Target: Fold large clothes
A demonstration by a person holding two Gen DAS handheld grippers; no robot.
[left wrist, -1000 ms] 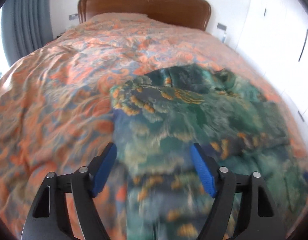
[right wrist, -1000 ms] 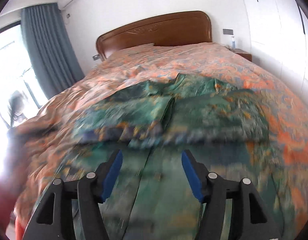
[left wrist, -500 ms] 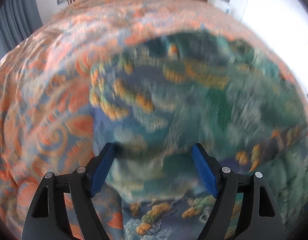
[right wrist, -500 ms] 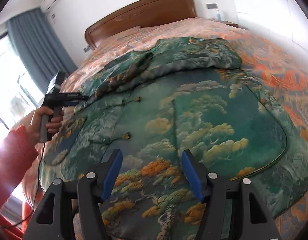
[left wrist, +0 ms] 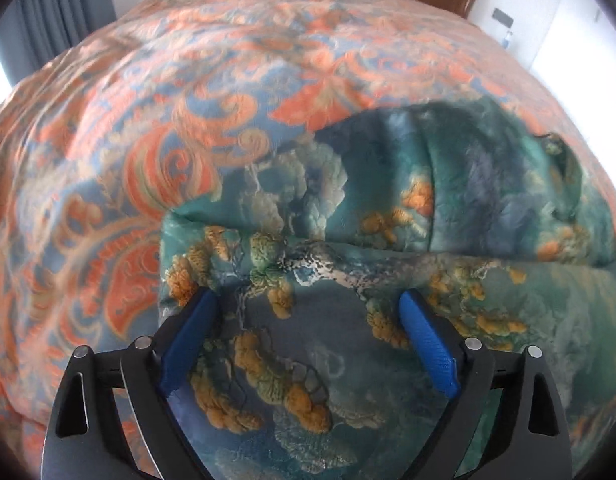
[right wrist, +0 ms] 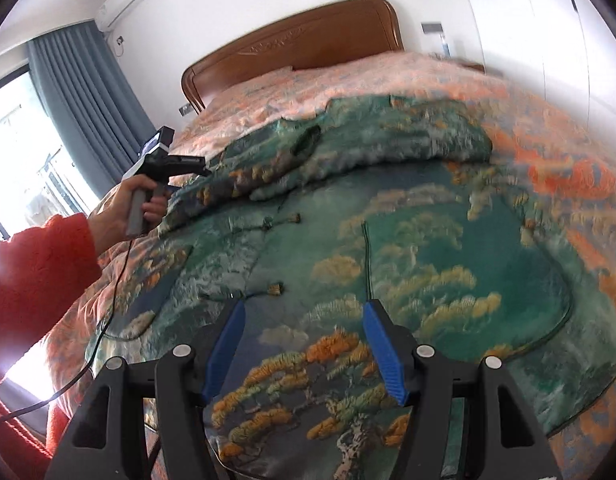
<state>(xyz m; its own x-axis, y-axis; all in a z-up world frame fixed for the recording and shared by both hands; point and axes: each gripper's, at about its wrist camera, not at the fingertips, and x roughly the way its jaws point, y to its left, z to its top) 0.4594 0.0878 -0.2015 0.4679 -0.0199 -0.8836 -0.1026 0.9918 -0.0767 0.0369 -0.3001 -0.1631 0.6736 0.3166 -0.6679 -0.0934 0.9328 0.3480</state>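
Observation:
A large green garment (right wrist: 408, 256) printed with orange and white trees lies spread on the bed, its upper part folded over in a thick band (right wrist: 348, 148). It fills the left wrist view (left wrist: 388, 248) too. My left gripper (left wrist: 308, 300) is open, close above the folded sleeve edge at the garment's left side. It also shows in the right wrist view (right wrist: 179, 168), held in a hand with a red sleeve. My right gripper (right wrist: 301, 312) is open and empty, low over the garment's lower front near a tassel button (right wrist: 273, 289).
The bed carries an orange and blue patterned cover (left wrist: 167, 128). A wooden headboard (right wrist: 299, 44) stands at the far end. Grey curtains (right wrist: 79, 96) and a bright window are at the left, white wardrobe doors (right wrist: 548, 20) at the right.
Both grippers have dropped lower and closer to the garment. The left one moved toward the folded sleeve at the garment's left edge. Both stay open.

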